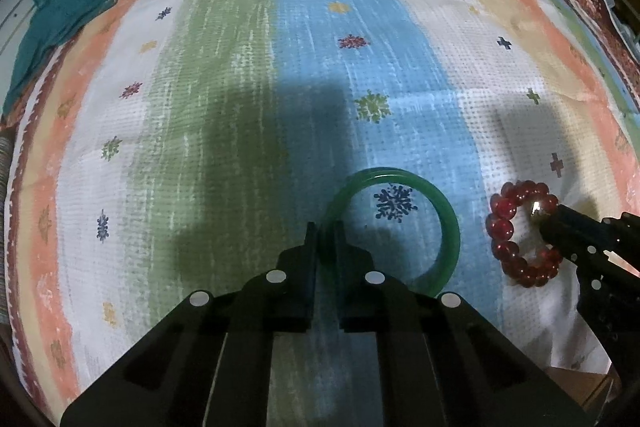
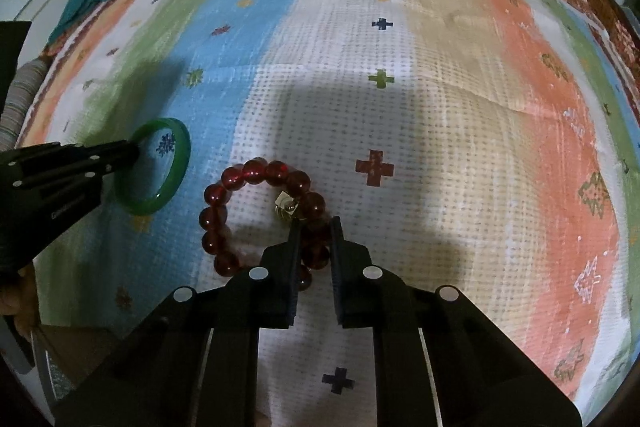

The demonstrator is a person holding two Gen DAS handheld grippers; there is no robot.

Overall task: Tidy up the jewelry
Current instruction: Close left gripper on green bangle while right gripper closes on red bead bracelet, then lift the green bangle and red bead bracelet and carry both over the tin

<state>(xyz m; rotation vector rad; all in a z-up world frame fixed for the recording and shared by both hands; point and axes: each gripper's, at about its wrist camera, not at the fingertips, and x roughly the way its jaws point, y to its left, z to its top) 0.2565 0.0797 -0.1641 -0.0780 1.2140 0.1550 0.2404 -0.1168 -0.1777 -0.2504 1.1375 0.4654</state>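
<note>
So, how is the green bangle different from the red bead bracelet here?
The green bangle is one smooth solid ring; the red bead bracelet is a string of round beads with a small metallic charm. The bangle lies on the blue stripe, the bracelet on the white one. The left gripper pinches the bangle; the right gripper pinches the bracelet. Both lie flat on the cloth.

Left gripper (image 1: 325,233) pinches the green bangle (image 1: 450,223) on the striped cloth (image 1: 240,67), red bead bracelet (image 1: 506,227) beside
</note>
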